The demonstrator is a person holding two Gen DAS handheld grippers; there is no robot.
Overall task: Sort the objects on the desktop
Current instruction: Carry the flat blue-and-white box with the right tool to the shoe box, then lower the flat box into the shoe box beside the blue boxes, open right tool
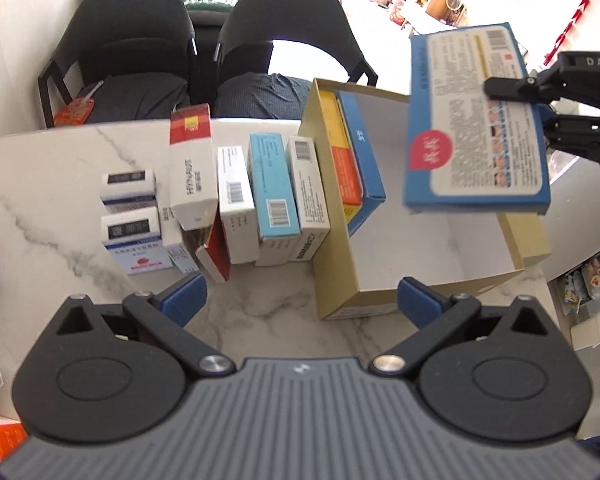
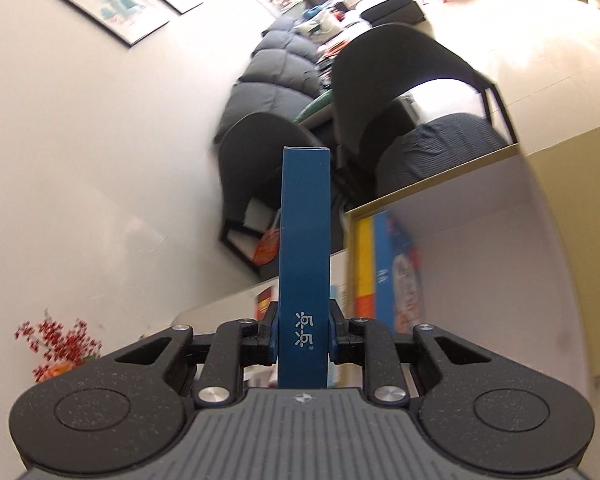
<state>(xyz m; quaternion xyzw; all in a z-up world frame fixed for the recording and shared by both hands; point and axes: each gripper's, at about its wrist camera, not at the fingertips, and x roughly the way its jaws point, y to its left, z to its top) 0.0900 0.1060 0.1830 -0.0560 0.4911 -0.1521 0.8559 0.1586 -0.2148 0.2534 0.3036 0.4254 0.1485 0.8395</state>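
the right gripper (image 2: 303, 334) has its jaws clamped on the two broad faces of a flat blue cardboard box with a white printed label (image 1: 476, 120), holding it near one short end so that most of the box juts out past the fingers; in the right wrist view only its narrow blue edge shows, standing upright between the pads. the left gripper (image 1: 300, 300) hangs with its jaws spread wide and nothing between them, low over the white marble-patterned tabletop (image 1: 52, 184). the blue box is in the air, tilted, above the open tan cardboard carton with a white inside (image 1: 412, 256), which already holds a yellow-and-orange box (image 1: 342, 160) and a second blue box (image 1: 364, 160) standing on edge against its left wall. left of the carton, a row of small white, red and light-blue medicine boxes (image 1: 236, 196) stands and lies on the tabletop. judging from this, the held box is either on its way into the carton or just lifted out of it; the pictures do not settle which. if it is going in, doing it well means turning the box onto its edge parallel to the two already there, lowering it clear of the carton's rim, and opening only once it rests on the bottom. the right wrist view is smeared at the carton, so the spare room beside the standing boxes is probably ample but hard to judge. the grip looks firm, though so far off-centre the box may droop.
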